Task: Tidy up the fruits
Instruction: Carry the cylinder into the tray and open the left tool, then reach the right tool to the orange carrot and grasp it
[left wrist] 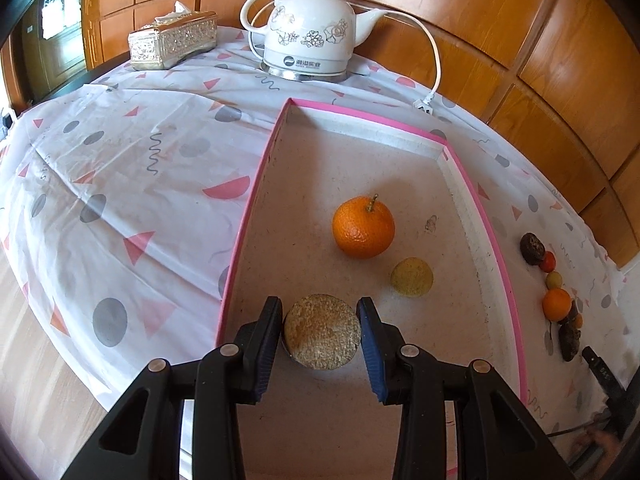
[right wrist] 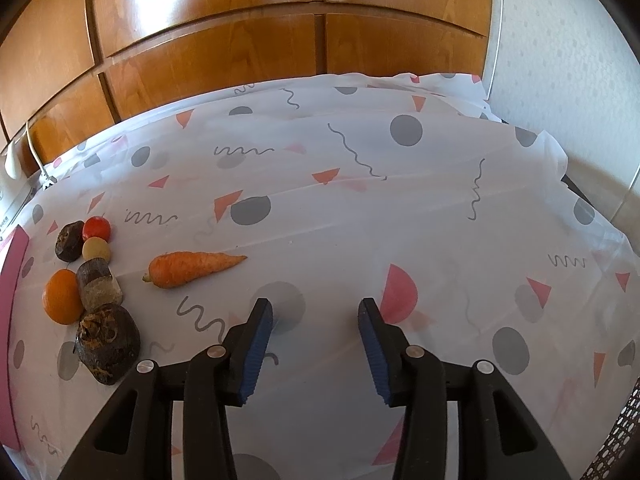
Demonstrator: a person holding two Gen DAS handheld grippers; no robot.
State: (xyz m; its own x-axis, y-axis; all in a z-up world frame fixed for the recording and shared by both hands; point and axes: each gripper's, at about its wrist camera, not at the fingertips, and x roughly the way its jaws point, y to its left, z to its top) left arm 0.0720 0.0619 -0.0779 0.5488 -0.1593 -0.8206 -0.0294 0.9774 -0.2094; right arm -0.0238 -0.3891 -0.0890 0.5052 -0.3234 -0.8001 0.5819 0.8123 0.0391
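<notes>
A rough, tan, round fruit with a grainy skin [left wrist: 322,332] is held between the blue pads of the left tool [left wrist: 321,336], whose jaws are closed on its two flanks; it is seen low inside the shallow pink-rimmed cardboard tray [left wrist: 486,216], near the tray's 6 o'clock end, and whether it already rests on the floor cannot be told. Ahead of it, toward 12 o'clock, a bright orange with a short stem [left wrist: 363,227] and, toward 1 o'clock, a small yellow-green round fruit [left wrist: 412,277] are already lying in the tray. The step in hand is judged to be the setting-down of the tan fruit: it would best be lowered until the floor is met, the jaws parted only a little, and the tool drawn straight back so the fruit is not rolled. Bare tray floor is left at 9 and 11 o'clock, while the raised pink rim at 9 o'clock lies close to the left pad and should be cleared on withdrawal. The right tool [right wrist: 316,344] is held open and empty over the patterned tablecloth of the worktop [right wrist: 360,220]. At its 9 to 10 o'clock, a cluster of dark lumpy fruits, a second orange and small red and beige fruits [right wrist: 86,276] waits, with an orange carrot [right wrist: 192,268] just beside it. Wide open cloth is left at 12 to 3 o'clock. A white ceramic kettle [left wrist: 310,32] stands well beyond the tray.
</notes>
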